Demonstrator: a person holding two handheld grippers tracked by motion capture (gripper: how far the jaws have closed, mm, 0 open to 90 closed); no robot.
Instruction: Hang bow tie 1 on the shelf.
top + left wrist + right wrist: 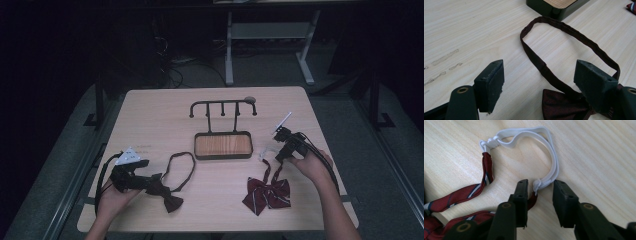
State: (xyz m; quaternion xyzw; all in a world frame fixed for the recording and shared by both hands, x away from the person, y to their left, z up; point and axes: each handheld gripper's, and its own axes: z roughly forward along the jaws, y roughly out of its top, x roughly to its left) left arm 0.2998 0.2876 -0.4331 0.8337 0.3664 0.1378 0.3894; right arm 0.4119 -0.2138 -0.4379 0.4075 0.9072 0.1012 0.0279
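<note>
A dark maroon bow tie [170,197] with a loop strap [181,167] lies at the table's front left. My left gripper [149,182] stands open at the bow's left end. In the left gripper view the jaws [540,65] are spread wide, with the bow [564,107] low between them and the strap [564,27] curving ahead. A red striped bow tie [267,195] lies at the front right, its white elastic band [265,151] stretching toward the rack. My right gripper [540,183] straddles the elastic's knotted end [541,183], and a gap shows at each pad.
A black hook rack [222,104] on a wood-lined base tray [222,145] stands in the table's middle, between the two ties. Its corner [556,5] shows at the top of the left gripper view. Cables trail from both grippers toward the person's forearms.
</note>
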